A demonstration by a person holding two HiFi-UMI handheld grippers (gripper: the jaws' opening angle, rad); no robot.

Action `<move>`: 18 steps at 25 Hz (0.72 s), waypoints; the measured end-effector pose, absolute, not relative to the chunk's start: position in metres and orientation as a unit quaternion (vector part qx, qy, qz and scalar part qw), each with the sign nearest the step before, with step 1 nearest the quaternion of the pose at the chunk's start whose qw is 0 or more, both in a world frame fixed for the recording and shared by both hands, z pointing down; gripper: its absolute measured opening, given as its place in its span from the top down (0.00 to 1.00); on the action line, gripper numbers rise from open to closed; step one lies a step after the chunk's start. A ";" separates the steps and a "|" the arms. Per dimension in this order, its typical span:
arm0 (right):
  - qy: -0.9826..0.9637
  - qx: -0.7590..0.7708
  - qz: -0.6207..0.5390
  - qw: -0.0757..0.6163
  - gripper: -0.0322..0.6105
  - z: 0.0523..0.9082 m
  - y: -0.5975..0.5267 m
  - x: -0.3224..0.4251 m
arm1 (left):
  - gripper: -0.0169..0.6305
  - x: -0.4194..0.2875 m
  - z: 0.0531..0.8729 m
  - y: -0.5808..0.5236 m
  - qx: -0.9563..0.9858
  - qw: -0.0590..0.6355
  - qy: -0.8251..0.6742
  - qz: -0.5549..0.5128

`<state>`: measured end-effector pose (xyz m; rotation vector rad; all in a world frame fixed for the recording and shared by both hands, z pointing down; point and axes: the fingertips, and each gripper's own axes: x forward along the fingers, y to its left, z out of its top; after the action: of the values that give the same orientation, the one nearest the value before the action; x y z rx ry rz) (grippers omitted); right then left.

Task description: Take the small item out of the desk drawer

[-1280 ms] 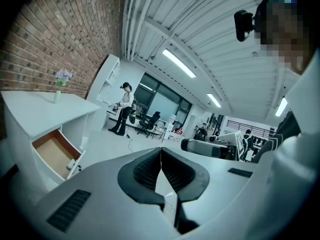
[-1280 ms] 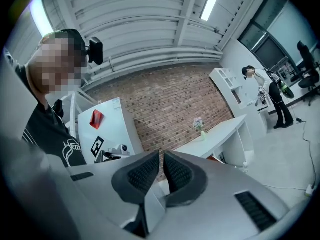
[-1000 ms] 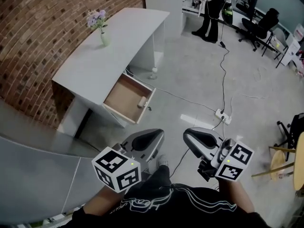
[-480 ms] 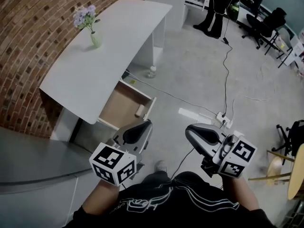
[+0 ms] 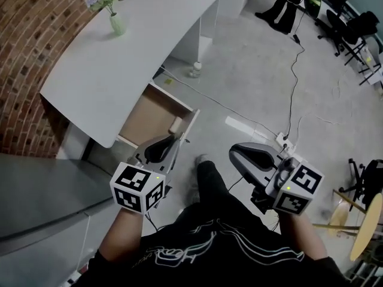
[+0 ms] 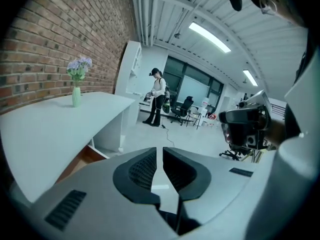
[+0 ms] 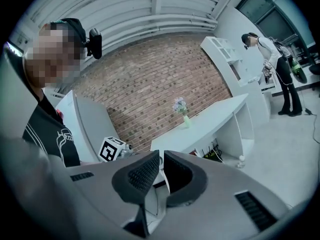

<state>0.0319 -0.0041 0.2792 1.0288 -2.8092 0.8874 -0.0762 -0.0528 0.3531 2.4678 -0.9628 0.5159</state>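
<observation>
The white desk (image 5: 114, 64) stands against the brick wall with its wooden drawer (image 5: 149, 113) pulled open. A small pale item (image 5: 176, 125) lies in the drawer near its front right corner. My left gripper (image 5: 170, 143) hovers just in front of the drawer's front edge, jaws shut with nothing between them. In the left gripper view the left gripper (image 6: 159, 154) points past the desk into the room. My right gripper (image 5: 233, 154) is held to the right over the floor, away from the drawer; the right gripper (image 7: 161, 158) is shut and empty in its own view.
A vase of purple flowers (image 5: 114, 17) stands on the desk. A bottle (image 5: 196, 70) sits on the floor by the desk leg. A power strip (image 5: 281, 141) and cable lie on the floor. A person (image 5: 287, 5) stands at the back by office chairs (image 5: 359, 28).
I have moved closer to the desk. The left gripper has advanced to the drawer's front edge; the right gripper has kept its place beside it. Both have stayed shut.
</observation>
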 end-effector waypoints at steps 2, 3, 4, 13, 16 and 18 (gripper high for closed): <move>-0.900 0.322 0.293 0.012 0.86 0.288 -0.019 0.035 | 0.93 -0.076 0.369 -0.066 0.886 0.219 -0.354 0.204; -0.900 0.320 0.297 0.010 0.86 0.292 -0.028 0.037 | 0.93 -0.075 0.376 -0.073 0.884 0.217 -0.357 0.212; -0.899 0.317 0.302 0.004 0.86 0.296 -0.039 0.039 | 0.93 -0.074 0.382 -0.081 0.881 0.217 -0.358 0.219; -0.884 0.297 0.360 0.011 0.86 0.345 -0.125 0.052 | 0.80 -0.055 0.461 -0.152 0.859 0.228 -0.344 0.302; -0.878 0.292 0.378 0.011 0.86 0.364 -0.147 0.056 | 0.77 -0.054 0.493 -0.171 0.848 0.247 -0.335 0.328; -0.878 0.288 0.383 0.009 0.86 0.376 -0.159 0.056 | 0.76 -0.055 0.516 -0.180 0.841 0.257 -0.328 0.344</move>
<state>0.0559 -0.1591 0.3763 0.8979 -2.7410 1.1967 -0.0546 -0.1802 0.5159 2.2820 -0.8904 0.9330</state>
